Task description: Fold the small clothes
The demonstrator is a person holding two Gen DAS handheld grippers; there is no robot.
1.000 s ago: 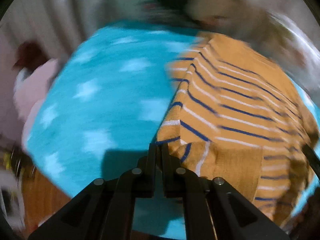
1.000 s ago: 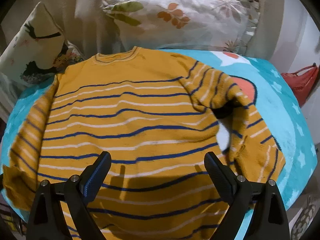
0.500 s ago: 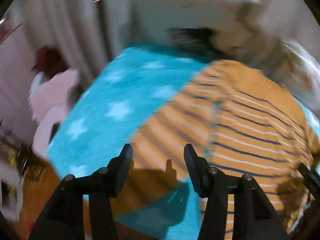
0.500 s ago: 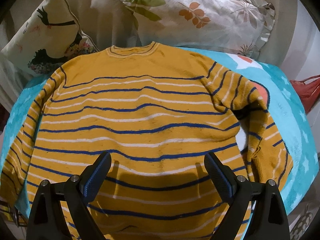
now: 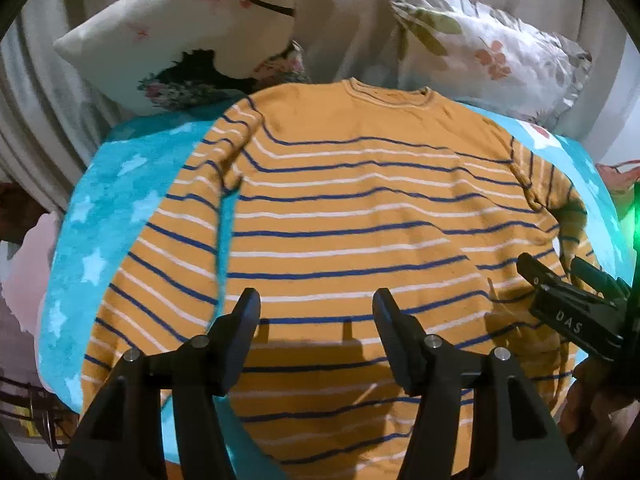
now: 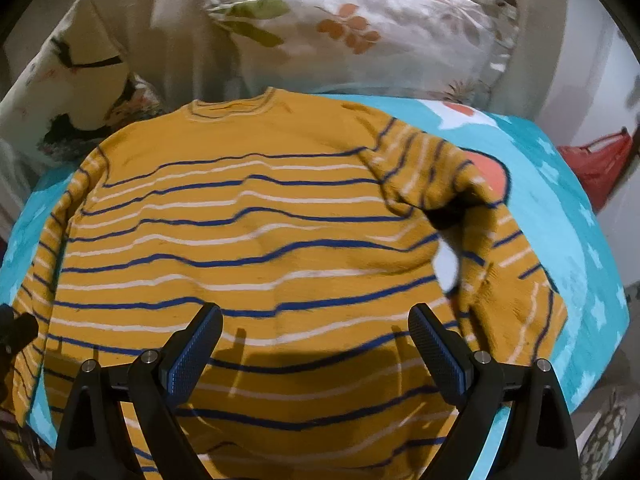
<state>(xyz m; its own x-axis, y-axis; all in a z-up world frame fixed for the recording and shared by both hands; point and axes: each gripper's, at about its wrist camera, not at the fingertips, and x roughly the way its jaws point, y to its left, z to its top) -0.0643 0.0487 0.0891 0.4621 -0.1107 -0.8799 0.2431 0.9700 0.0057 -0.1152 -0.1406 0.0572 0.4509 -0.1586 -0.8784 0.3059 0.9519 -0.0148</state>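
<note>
A mustard-yellow sweater [image 5: 352, 216] with blue and white stripes lies spread flat on a turquoise star blanket [image 5: 104, 216], collar at the far side. It also shows in the right wrist view [image 6: 248, 240]. Its left sleeve [image 5: 168, 240] lies straight along the body; its right sleeve [image 6: 484, 248] is bunched and folded over. My left gripper [image 5: 316, 312] is open and empty above the lower body. My right gripper [image 6: 316, 328] is open and empty above the hem; it shows at the right in the left wrist view [image 5: 560, 276].
Two floral pillows [image 6: 360, 28] [image 5: 180, 36] lean against the back behind the collar. A red bag [image 6: 600, 160] lies off the blanket at the right. The blanket [image 6: 560, 208] ends close beyond both sleeves.
My left gripper opened and let go of the left sleeve, which now lies flat beside the body. The left gripper swung right over the sweater. The right gripper stayed open, barely moving.
</note>
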